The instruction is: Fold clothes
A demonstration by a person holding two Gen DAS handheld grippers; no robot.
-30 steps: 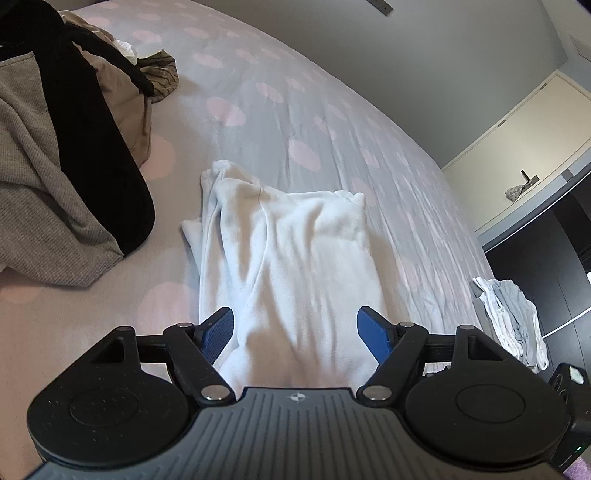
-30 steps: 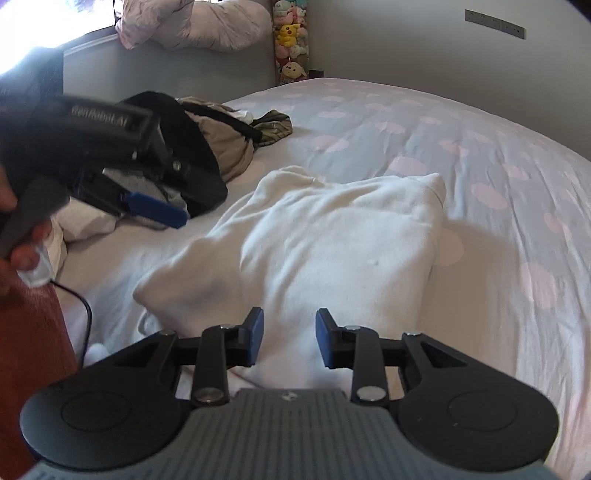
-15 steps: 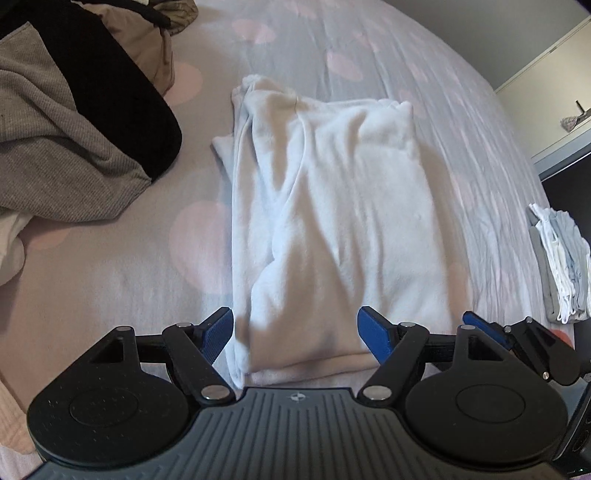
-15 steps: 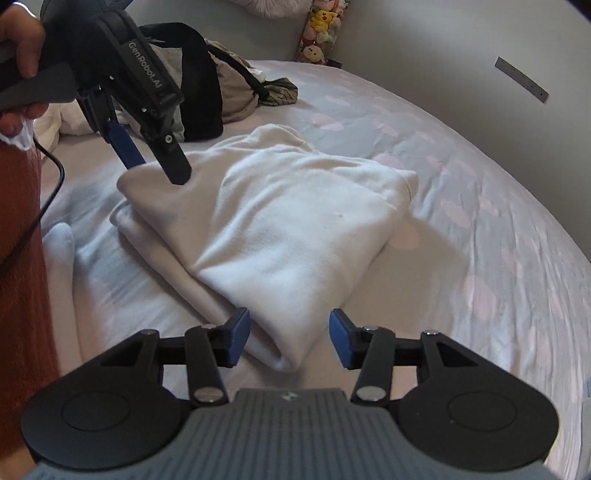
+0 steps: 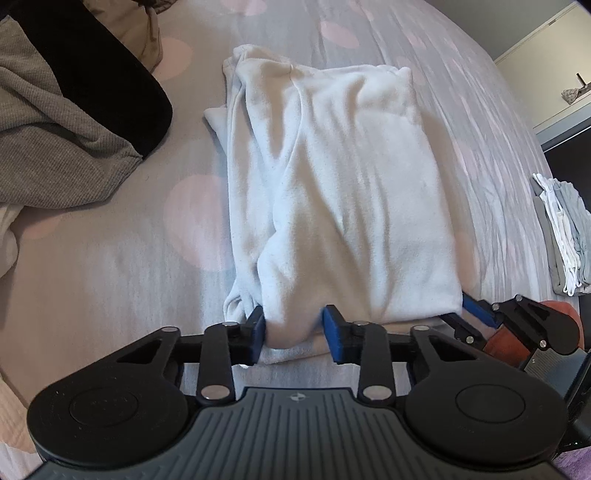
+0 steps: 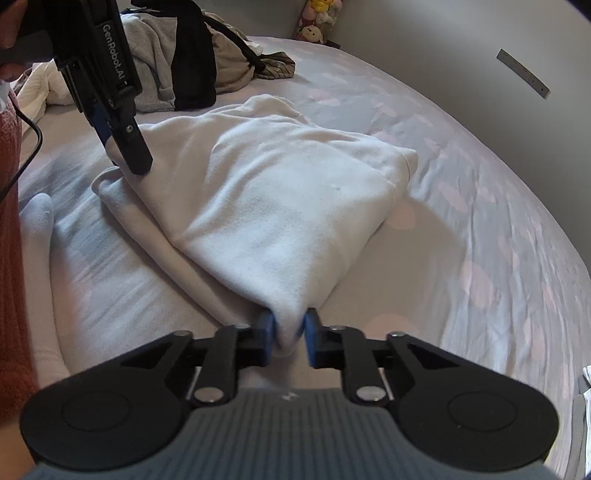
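Note:
A white fleece garment (image 5: pixel 343 192) lies folded into a thick rectangle on the grey bedsheet with pink dots (image 5: pixel 110 266). My left gripper (image 5: pixel 295 332) is at its near left corner, jaws closing, with a bunch of the fabric pressed between the blue pads. In the right wrist view the same garment (image 6: pixel 280 206) spreads away from me. My right gripper (image 6: pixel 290 338) pinches its near right corner, jaws closing on the cloth. Each gripper shows in the other's view: the right gripper (image 5: pixel 476 314) at the garment's corner, the left gripper (image 6: pixel 125 147) pointing steeply down.
A heap of grey, black and tan clothes (image 5: pixel 62 110) lies at the far left. A small folded stack (image 5: pixel 561 236) sits near the bed's right edge. A person's red sleeve (image 6: pixel 11 258) and a black cable (image 6: pixel 31 140) are at the left. Plush toys (image 6: pixel 314 22) stand by the wall.
Both grippers tipped down onto the garment's near edge. Their jaws went from wide apart to pinched on the two near corners.

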